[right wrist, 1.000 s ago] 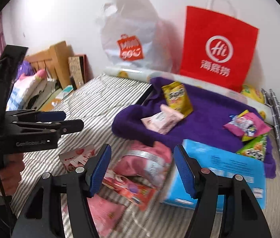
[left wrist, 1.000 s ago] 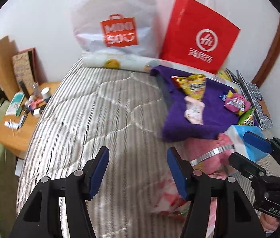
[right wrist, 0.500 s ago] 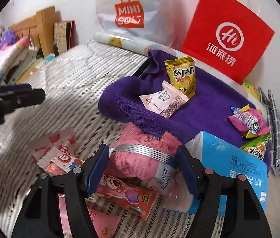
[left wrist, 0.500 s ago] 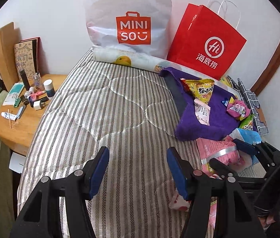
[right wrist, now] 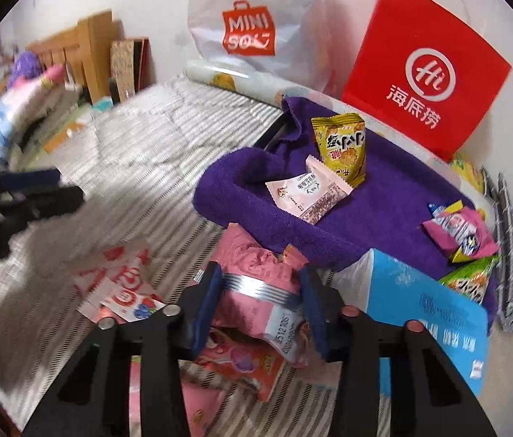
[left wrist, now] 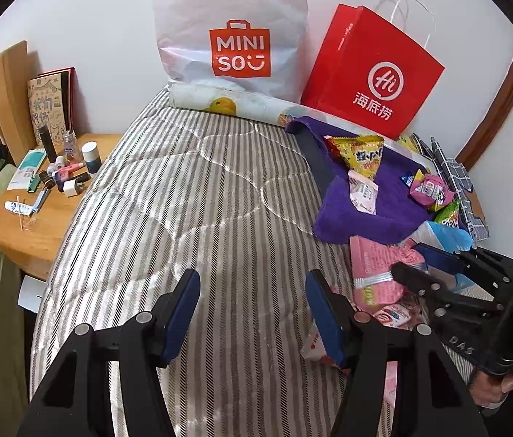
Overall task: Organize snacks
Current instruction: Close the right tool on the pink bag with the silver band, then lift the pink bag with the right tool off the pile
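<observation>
My right gripper (right wrist: 259,280) is closing on a crumpled pink snack bag (right wrist: 253,258) with a silver band, and both blue pads touch its sides. The bag lies on the striped bed just in front of a purple towel (right wrist: 384,196). On the towel lie a yellow packet (right wrist: 340,145), a pale pink packet (right wrist: 311,193) and bright candy packs (right wrist: 460,229). More red and pink sachets (right wrist: 122,280) lie around the bag. In the left wrist view the right gripper (left wrist: 411,258) sits on the same bag (left wrist: 376,255). My left gripper (left wrist: 252,280) hangs open over bare bedding, holding nothing.
A blue box (right wrist: 427,298) lies right of the pink bag. A white Miniso bag (left wrist: 234,36) and a red paper bag (left wrist: 373,73) stand against the far wall. A wooden bedside table (left wrist: 38,218) with toiletries is at the left of the striped bed (left wrist: 183,200).
The right gripper came down over the pink bag and its jaws drew in from wide apart onto the bag's sides. The left gripper stayed open in much the same place.
</observation>
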{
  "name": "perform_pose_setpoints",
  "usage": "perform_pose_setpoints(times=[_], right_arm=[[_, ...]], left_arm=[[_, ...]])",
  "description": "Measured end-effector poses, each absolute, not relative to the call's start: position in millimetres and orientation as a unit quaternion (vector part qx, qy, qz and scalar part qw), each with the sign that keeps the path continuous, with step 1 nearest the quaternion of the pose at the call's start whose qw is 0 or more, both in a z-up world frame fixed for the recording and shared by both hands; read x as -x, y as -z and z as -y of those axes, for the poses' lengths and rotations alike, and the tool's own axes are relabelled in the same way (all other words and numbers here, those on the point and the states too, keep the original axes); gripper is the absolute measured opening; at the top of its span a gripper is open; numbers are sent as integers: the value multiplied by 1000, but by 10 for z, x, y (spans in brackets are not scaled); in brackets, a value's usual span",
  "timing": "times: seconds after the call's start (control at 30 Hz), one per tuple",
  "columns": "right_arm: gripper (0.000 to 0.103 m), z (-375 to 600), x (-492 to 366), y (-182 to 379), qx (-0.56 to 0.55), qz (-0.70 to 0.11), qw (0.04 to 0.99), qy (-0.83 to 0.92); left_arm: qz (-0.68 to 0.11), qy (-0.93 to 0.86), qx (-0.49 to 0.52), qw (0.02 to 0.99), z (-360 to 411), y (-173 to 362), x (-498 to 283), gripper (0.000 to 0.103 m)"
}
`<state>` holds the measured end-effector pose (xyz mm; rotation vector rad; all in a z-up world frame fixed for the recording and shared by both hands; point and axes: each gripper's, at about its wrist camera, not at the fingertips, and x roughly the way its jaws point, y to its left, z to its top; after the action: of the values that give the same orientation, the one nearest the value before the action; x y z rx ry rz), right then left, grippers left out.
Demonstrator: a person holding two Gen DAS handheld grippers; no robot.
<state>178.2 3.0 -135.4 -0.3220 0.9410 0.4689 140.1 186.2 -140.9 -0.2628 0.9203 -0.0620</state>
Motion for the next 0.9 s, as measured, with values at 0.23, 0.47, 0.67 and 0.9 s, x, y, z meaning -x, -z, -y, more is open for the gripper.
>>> perform_pose_setpoints(times=[0.23, 0.47, 0.67, 0.9], right_arm=[[28, 78, -1568, 1290, 139, -446, 851, -240], [28, 218, -1393, 1222, 137, -459, 839, -261], [50, 258, -1455, 1143, 135, -430, 852, -268], [65, 10, -1720, 1254, 164, -427, 844, -279]], left_arm=[[-446, 32, 123, 886, -1752, 1401, -1325, 58], [-447, 32, 121, 886, -1702, 1403, -1321, 58], [-448, 35, 125, 884, -1697, 1422, -1357, 58], [-450, 32, 134, 882, -1789, 1451, -1417, 58]])
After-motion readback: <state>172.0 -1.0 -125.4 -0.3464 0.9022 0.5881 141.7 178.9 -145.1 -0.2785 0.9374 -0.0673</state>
